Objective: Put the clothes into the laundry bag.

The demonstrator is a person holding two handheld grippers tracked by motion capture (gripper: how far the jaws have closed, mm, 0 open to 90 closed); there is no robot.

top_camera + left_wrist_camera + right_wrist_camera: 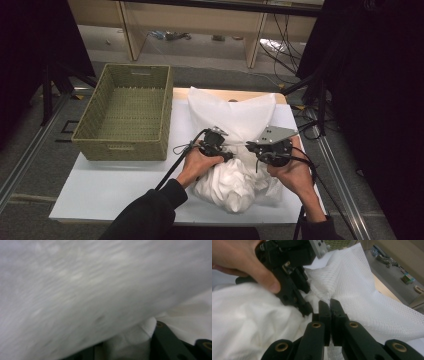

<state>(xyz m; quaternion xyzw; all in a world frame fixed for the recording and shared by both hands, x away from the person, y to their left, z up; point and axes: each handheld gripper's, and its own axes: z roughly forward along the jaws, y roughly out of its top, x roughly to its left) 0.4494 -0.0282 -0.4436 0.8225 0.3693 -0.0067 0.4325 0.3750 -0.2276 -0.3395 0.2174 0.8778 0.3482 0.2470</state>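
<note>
A white mesh bag point(235, 117) lies on the white table top, its near end bunched over a crumpled white cloth point(230, 182). My left gripper point(227, 155) is pushed into the bag's mouth. In the left gripper view a fold of the white cloth point(130, 336) fills the gap between the jaws, under the blurred mesh point(87, 285). My right gripper point(330, 303) is shut, its jaw tips pinching the edge of the mesh bag point(362, 295). The left gripper point(307, 310) and the hand holding it are close on its left, against the cloth point(244, 315).
A woven green basket point(165, 115) stands with nothing in it at the table's back left. The white table top point(115, 185) extends left of my hands. Shelving and cables lie beyond the far edge, and dark curtains hang at both sides.
</note>
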